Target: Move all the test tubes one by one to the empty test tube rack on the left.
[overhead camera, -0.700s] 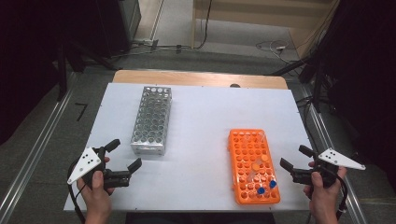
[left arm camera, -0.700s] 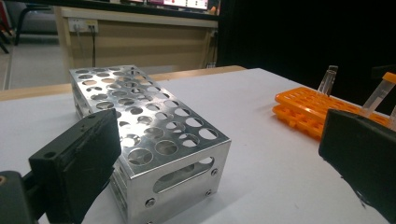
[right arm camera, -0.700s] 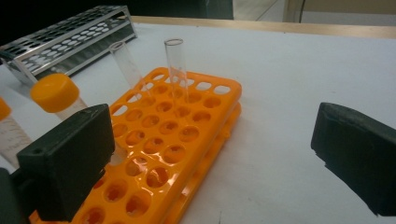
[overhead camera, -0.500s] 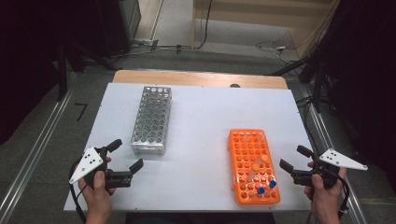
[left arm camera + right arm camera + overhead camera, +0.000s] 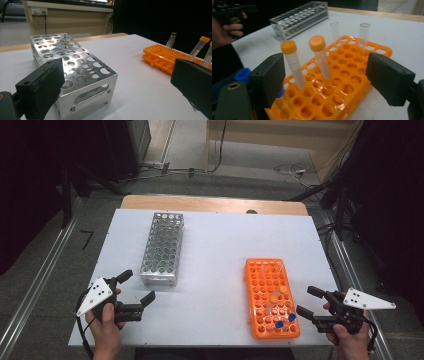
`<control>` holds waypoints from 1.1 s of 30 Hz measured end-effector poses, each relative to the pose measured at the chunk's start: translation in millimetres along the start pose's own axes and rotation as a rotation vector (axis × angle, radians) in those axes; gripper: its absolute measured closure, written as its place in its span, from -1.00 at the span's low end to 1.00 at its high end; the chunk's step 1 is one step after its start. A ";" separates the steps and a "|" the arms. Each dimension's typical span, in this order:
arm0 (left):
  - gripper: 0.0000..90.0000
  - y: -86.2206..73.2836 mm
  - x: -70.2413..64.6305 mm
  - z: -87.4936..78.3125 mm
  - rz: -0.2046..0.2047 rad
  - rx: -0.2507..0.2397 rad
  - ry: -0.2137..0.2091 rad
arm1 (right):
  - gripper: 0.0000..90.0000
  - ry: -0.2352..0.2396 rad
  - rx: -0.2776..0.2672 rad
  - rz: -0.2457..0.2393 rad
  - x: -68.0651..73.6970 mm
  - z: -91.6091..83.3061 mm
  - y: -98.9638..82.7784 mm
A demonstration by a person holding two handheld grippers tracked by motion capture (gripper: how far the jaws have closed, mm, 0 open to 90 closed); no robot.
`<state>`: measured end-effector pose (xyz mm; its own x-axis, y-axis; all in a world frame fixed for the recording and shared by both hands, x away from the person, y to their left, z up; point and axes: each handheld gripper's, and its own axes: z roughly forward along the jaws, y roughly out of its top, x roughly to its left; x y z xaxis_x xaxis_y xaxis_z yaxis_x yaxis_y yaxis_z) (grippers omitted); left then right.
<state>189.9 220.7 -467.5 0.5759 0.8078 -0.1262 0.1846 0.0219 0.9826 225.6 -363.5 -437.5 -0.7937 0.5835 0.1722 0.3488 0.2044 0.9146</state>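
Both tongs stand released and grasp nothing: the left gripper (image 5: 135,287) at seven o'clock just beside the metal rack (image 5: 162,248), the right gripper (image 5: 311,302) at four o'clock beside the orange rack (image 5: 267,270) holding capped tubes (image 5: 293,65)

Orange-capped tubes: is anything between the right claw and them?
Nothing visible. The right claw stands open at the orange rack's near edge, and the two orange-capped tubes rise just ahead of its jaws.

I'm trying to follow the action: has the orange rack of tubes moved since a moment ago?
No. The orange rack sits at the same spot beside the white board's right edge, and level with the metal rack as before.
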 end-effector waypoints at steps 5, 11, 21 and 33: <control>-1.00 -0.6 0.4 0.9 0.001 0.006 0.000 | -0.45 0.090 0.004 -0.016 2.7 -1.7 -2.1; -1.00 -1.3 1.2 1.4 -0.001 0.013 0.000 | -0.18 0.197 0.045 -0.058 4.0 3.2 -4.1; -1.00 -2.0 2.1 2.0 -0.007 0.015 0.004 | -0.07 0.262 0.050 -0.101 6.5 2.9 -4.1; -1.00 -2.9 2.0 4.1 -0.004 0.029 0.009 | 0.04 0.281 0.103 -0.146 12.7 5.7 -4.5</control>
<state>193.8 219.9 -471.2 0.5676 0.8131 -0.1292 0.2105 0.0084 0.9776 216.8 -352.5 -441.5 -0.9402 0.3060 0.1496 0.2588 0.3562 0.8979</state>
